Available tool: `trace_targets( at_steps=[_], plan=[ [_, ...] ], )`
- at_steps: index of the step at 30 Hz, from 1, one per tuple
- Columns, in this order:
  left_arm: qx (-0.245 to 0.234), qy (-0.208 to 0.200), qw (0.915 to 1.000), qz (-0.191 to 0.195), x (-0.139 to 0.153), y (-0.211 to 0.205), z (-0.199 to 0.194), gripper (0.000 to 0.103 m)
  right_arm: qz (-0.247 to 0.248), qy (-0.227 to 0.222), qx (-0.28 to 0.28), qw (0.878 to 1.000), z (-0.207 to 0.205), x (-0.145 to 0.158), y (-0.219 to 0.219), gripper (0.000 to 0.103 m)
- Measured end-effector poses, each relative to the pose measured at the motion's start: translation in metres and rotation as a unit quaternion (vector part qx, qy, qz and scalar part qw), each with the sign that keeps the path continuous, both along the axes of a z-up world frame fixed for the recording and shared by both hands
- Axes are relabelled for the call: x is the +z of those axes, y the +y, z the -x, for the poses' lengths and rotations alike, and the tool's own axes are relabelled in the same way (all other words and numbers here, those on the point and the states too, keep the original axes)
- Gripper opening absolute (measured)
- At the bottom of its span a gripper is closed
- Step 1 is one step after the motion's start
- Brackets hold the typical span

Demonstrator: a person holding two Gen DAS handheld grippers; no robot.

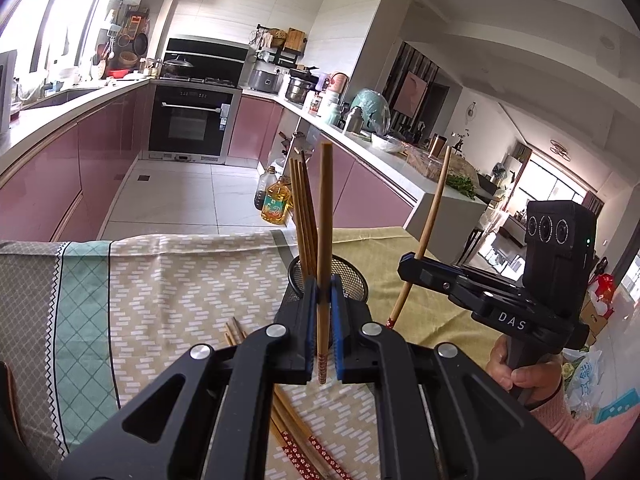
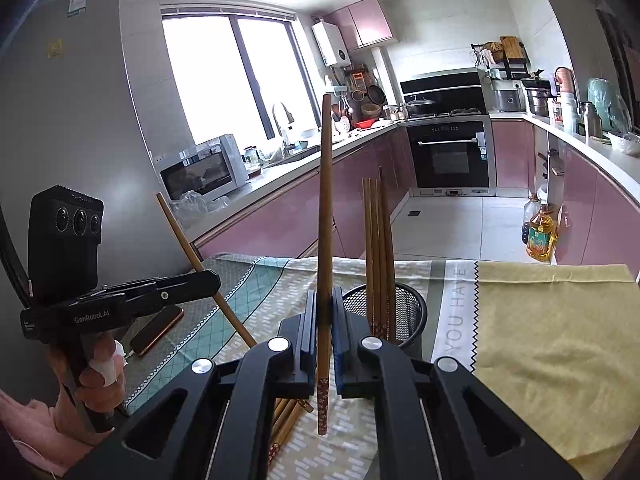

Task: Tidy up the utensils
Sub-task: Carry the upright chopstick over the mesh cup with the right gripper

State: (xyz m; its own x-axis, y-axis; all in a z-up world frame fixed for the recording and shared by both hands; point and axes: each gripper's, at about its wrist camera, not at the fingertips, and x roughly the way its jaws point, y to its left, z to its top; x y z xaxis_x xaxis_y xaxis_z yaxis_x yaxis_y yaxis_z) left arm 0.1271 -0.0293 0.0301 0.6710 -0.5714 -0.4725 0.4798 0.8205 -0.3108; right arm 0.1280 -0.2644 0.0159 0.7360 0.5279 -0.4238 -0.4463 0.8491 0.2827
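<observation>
Both tongs are clamped shut, each on one chopstick. From its own camera the left tongs (image 1: 324,296) pinch a chopstick (image 1: 324,240) standing nearly upright, its patterned end hanging below the pads. The right tongs (image 2: 325,312) grip another chopstick (image 2: 325,220) the same way, upright with its decorated end down.

Each tool is held level in a fist round its handle: the right hand (image 1: 520,364) shows a pink sleeve, and the left hand (image 2: 96,376) has what looks like a bandage on one finger.

A black mesh cup (image 1: 352,276) stands on the cloth-covered tabletop (image 1: 160,280) just beyond the tongs, with several chopsticks (image 1: 304,208) standing in it. More loose chopsticks (image 1: 304,440) lie on the cloth underneath, largely hidden by the tool bodies, so their number cannot be told. A phone (image 2: 158,330) lies near the left hand, partly covered.
</observation>
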Motion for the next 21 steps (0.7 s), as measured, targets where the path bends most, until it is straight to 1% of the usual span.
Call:
trace_targets(
  at_steps=[21],
  plan=[
    [-0.016, -0.024, 0.9996, 0.004, 0.022, -0.013, -0.010, 0.007, 0.005, -0.021, -0.001, 1.000, -0.013, 0.017, 0.003, 0.006]
  ],
)
